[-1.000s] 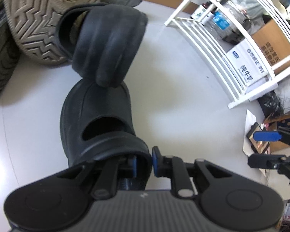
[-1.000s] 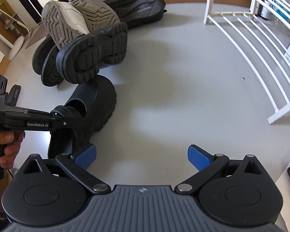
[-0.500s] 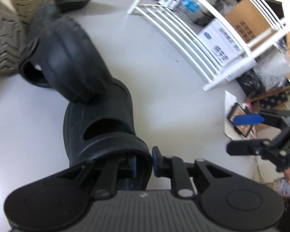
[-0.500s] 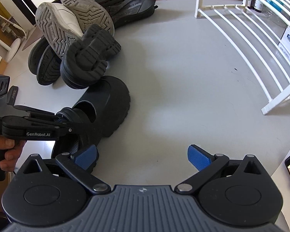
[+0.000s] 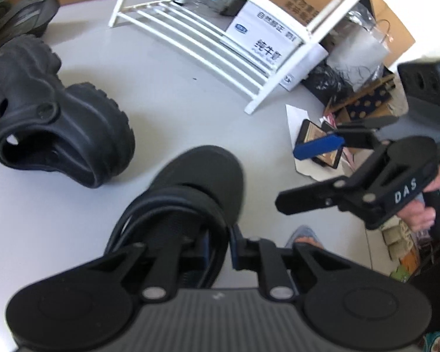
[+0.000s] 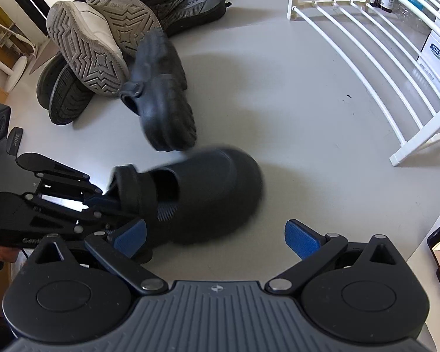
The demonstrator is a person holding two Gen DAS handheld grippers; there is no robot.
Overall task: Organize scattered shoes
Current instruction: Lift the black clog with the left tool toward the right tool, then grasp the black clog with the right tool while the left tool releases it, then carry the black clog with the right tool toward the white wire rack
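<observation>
Writing legible: "DAS" in white on the right gripper [image 5: 316,173] linkage; "PURE MILK" under Chinese characters on the white carton [image 5: 261,41] behind the white rack [image 5: 220,41]; "FINE" on a tab of the left gripper's body at 9 o'clock in the right wrist view. Sole lettering on the dark sneaker [image 6: 190,0] is too small to read.

Left gripper [image 5: 218,252]: fingers clenched on the heel rim of a black clog [image 5: 196,182], smooth moulded rubber, rounded toe pointing toward 12 o'clock, ribbed footbed visible. The clog is blurred; whether it touches the grey floor [image 6: 278,88] cannot be told. Right gripper: blue-padded fingers [image 6: 302,239] spread wide, grasping nothing; the clog's toe lies between them in the right wrist view.

Second black clog [image 6: 161,96] lies on its side just beyond, at 11 o'clock, lugged sole outward, strap rivet showing. Behind it, a pile at 10 o'clock: white shoes [image 6: 85,41] sole-up with zigzag tread, over black shoes [image 6: 64,94]. A phone [image 5: 319,143] on paper lies near the rack's foot at 2 o'clock in the left wrist view.
</observation>
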